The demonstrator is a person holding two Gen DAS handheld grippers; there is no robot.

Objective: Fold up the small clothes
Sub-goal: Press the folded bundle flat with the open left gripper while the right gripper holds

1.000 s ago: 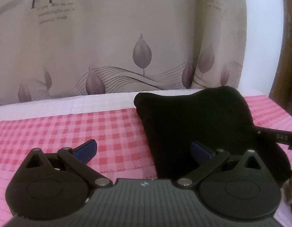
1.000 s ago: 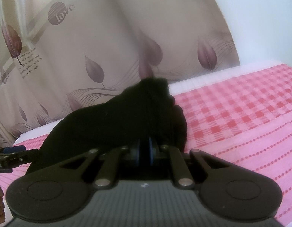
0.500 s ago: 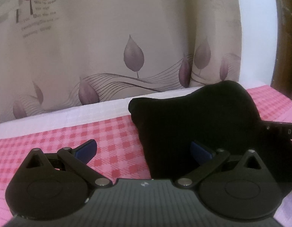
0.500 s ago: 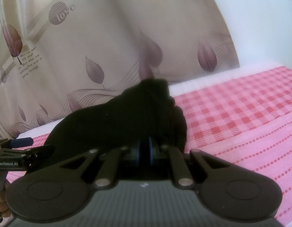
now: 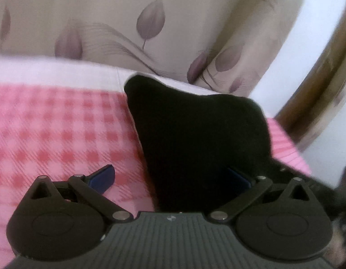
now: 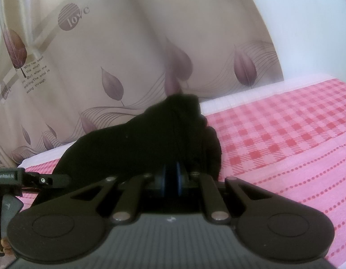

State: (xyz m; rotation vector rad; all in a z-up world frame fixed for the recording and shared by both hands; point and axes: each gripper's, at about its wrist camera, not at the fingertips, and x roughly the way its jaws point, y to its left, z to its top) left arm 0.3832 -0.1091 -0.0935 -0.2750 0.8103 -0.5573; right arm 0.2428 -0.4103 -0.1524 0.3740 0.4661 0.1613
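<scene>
A small black garment point(image 5: 195, 134) lies bunched on the pink checked cloth point(image 5: 49, 134). In the left wrist view my left gripper point(image 5: 170, 172) is open. Its left blue pad point(image 5: 103, 176) hangs over the pink cloth, and its right pad point(image 5: 239, 176) sits against the black fabric, so the garment's near left edge lies between the jaws. In the right wrist view my right gripper point(image 6: 170, 170) is shut on a raised fold of the black garment point(image 6: 139, 143). The left gripper point(image 6: 49, 180) shows there at the garment's left edge.
A beige curtain with purple leaves point(image 6: 110, 67) hangs right behind the bed's white far edge point(image 5: 49, 71). A white wall point(image 6: 307, 22) and a brown wooden frame point(image 5: 325, 71) stand to the right. Pink dotted-stripe cloth point(image 6: 307, 174) spreads to the right of the garment.
My left gripper has dipped, rolled and come closer to the garment's left edge, staying open. The right gripper and its hold on the fabric have not changed.
</scene>
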